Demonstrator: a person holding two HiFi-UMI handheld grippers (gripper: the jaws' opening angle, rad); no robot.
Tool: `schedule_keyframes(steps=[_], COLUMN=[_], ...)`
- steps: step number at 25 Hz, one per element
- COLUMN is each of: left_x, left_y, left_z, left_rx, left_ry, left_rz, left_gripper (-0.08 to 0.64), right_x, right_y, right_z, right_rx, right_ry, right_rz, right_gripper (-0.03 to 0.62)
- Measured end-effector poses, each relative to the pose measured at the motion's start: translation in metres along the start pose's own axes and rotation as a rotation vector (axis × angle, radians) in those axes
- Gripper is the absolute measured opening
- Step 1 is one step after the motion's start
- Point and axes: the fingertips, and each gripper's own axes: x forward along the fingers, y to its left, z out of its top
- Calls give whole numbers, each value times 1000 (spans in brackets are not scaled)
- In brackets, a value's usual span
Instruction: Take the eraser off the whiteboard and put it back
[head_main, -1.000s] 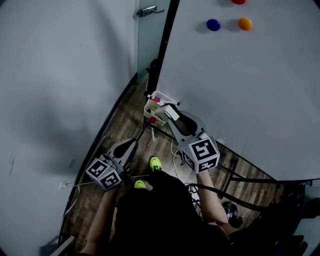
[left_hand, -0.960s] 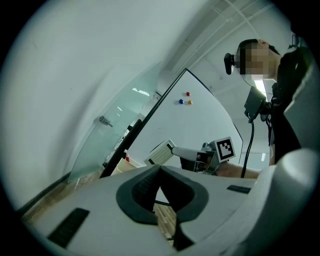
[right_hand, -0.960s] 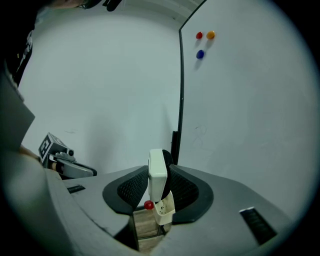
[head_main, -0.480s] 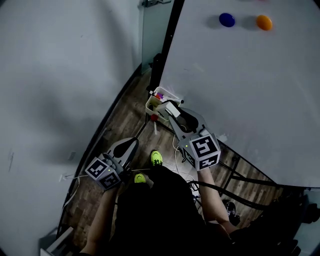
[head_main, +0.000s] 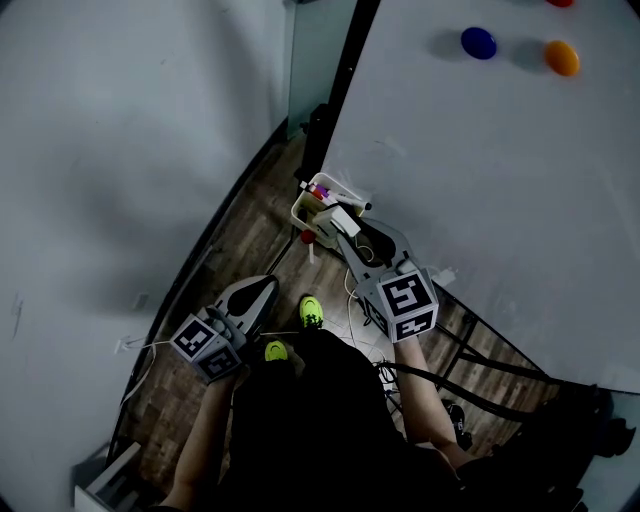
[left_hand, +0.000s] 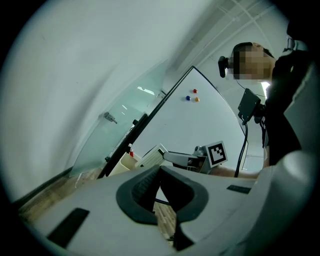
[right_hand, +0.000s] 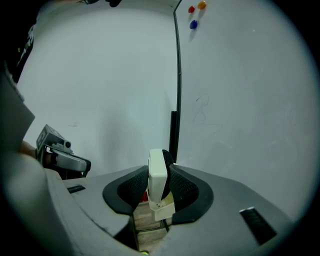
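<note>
White plastic shell with dark felt down one side, the eraser (right_hand: 156, 172) looks light and stiff, easiest pinched across its flat faces; the right hand-held gripper (right_hand: 159, 189) does so, jaws half parted and pressed on it; it stands on edge, long axis running out past the jaw tips, aimed toward the whiteboard's (head_main: 480, 180) lower left corner, clear of the board; the left hand-held gripper (left_hand: 160, 169) is closed, empty.
</note>
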Motion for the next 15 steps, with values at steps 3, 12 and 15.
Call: schedule_keyframes(steps=[3, 12, 15], left_x=[2, 6, 7], left_y=[1, 6, 8], left_z=[-1, 0, -2], left_rx=[-10, -35, -32], left_ry=[-2, -18, -12], left_rz=[3, 15, 22], left_gripper=[11, 11, 11], right_x=[4, 21, 25], right_y=[1, 7, 8], right_z=[-5, -14, -22], right_rx=[-21, -109, -126], right_ry=[25, 78, 102], right_rz=[10, 44, 56], right_gripper=[135, 135, 135])
